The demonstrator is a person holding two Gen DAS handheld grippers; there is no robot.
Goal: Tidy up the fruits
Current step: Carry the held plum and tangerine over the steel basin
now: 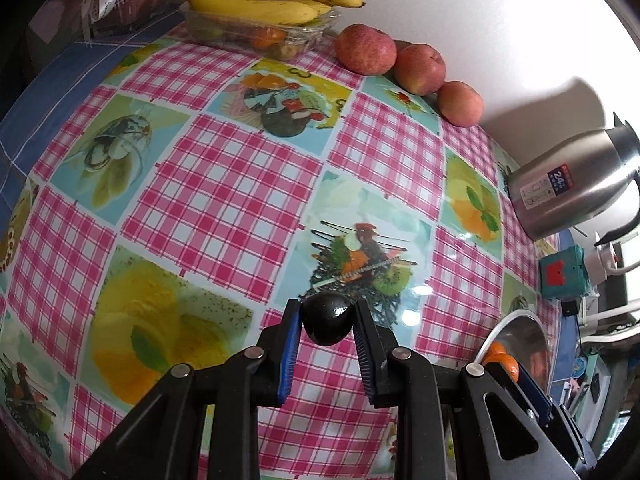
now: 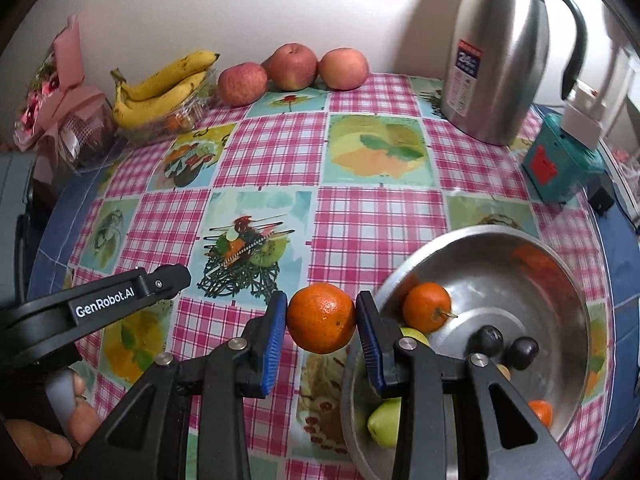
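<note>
Clamping a small dark fruit (image 1: 328,319) between its two blue pads, the left hand-held gripper (image 1: 327,322) stands closed down to the width of that fruit. The fruit is glossy, near black and rounded, and it sits at the very tips of the fingers, clear of the worktop (image 1: 248,184) below it. The pads touch it on both sides.

The right hand-held gripper (image 2: 321,320) is closed on an orange mandarin (image 2: 321,318). Its blue pads press the mandarin's left and right flanks, and the jaws stand slightly wider than those of the left unit. The mandarin hangs above the worktop (image 2: 360,216), just beside the left rim of a metal bowl (image 2: 480,236).

In the right wrist view, the left hand-held gripper (image 2: 176,276) enters from the lower left, with fingers of the person's hand (image 2: 76,408) visible under it.

Bowl contents, right wrist view:
- one mandarin with a stem (image 2: 426,307) near the left wall;
- two dark fruits (image 2: 487,340) side by side on the bowl floor;
- one green fruit (image 2: 385,420) at the near rim, partly hidden by the gripper arm;
- a further orange piece (image 2: 541,412) at the near right, partly hidden.

Along the far edge of the worktop, against the wall:
- a bunch of bananas (image 2: 160,88) resting on a clear plastic tray (image 1: 256,32);
- three red apples (image 2: 292,66) in a row, to the right of the bananas, well apart from both grippers;
- a steel flask (image 2: 500,52) at the far right, standing upright.

A teal box (image 2: 560,168) lies near the flask, beside the bowl's far side.
</note>
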